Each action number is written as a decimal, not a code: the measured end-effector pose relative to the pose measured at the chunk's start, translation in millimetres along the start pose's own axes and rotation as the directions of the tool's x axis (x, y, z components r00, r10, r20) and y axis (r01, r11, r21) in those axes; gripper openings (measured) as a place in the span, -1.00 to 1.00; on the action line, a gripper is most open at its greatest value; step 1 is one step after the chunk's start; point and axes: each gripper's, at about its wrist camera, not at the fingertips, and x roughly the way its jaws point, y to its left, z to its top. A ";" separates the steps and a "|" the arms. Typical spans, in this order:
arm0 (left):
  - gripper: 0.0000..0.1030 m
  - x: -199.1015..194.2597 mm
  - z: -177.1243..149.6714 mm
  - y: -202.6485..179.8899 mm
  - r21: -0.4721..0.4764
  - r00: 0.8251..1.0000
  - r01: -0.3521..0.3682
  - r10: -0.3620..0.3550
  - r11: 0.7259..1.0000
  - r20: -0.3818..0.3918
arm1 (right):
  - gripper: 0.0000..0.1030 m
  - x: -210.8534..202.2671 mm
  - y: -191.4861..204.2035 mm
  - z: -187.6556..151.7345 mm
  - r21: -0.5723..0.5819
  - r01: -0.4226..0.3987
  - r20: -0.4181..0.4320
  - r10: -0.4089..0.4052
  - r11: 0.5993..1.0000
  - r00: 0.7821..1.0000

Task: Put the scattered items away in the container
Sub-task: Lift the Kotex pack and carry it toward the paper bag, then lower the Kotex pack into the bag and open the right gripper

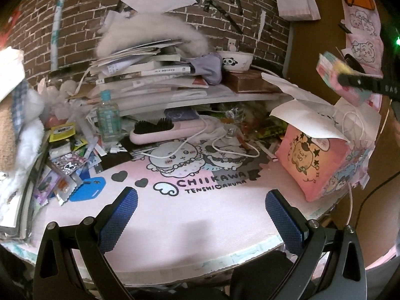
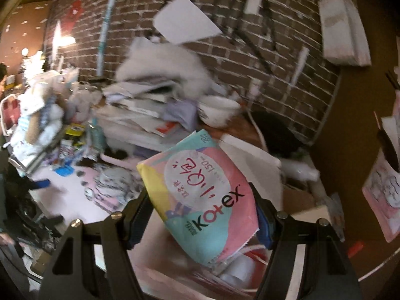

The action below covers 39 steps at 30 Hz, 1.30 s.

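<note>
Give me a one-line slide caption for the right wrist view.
Right claw grips a pink-and-teal Kotex pack above the cluttered desk, brick wall behind.

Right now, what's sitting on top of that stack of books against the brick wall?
A fluffy white fur piece lies on loose papers topping the stack of books. What the fur and papers cover is hidden.

Pastel Kotex pack tilted, seemingly above pink bag.

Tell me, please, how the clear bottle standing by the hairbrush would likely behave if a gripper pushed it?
The clear bottle stands tall and narrow, so it would probably tip rather than slide. It looks like light plastic, so likely easy to knock. Packets crowd its base, which might snag it.
</note>
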 end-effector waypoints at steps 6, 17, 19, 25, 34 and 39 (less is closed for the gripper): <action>0.99 3.5 -0.9 -5.2 0.011 1.000 0.004 -0.004 1.000 -0.010 | 0.32 7.2 -32.7 -23.1 0.018 0.026 -0.088 -0.024 1.000 0.996; 0.99 6.3 -1.6 -8.2 0.016 1.000 0.003 -0.003 1.000 -0.018 | 0.32 28.9 -24.2 -48.6 -0.036 -0.060 -0.207 0.051 0.998 0.977; 0.99 7.3 -1.9 -8.2 0.014 1.000 0.000 0.000 1.000 -0.019 | 0.32 32.8 -19.4 -49.3 -0.058 -0.058 -0.214 0.044 0.997 0.976; 0.99 7.4 -2.4 -7.4 0.014 1.000 0.000 0.000 1.000 -0.019 | 0.32 35.9 -9.7 -45.2 -0.105 -0.058 -0.209 0.035 0.993 0.977; 0.99 7.5 -2.3 -7.5 0.013 1.000 0.000 0.001 1.000 -0.020 | 0.33 44.2 0.1 -41.0 -0.156 -0.053 -0.259 0.010 0.986 0.966; 0.99 8.7 -2.8 -7.9 0.012 1.000 -0.001 0.001 1.000 -0.021 | 0.33 49.0 -6.0 -32.8 -0.124 -0.053 -0.294 0.015 0.991 0.956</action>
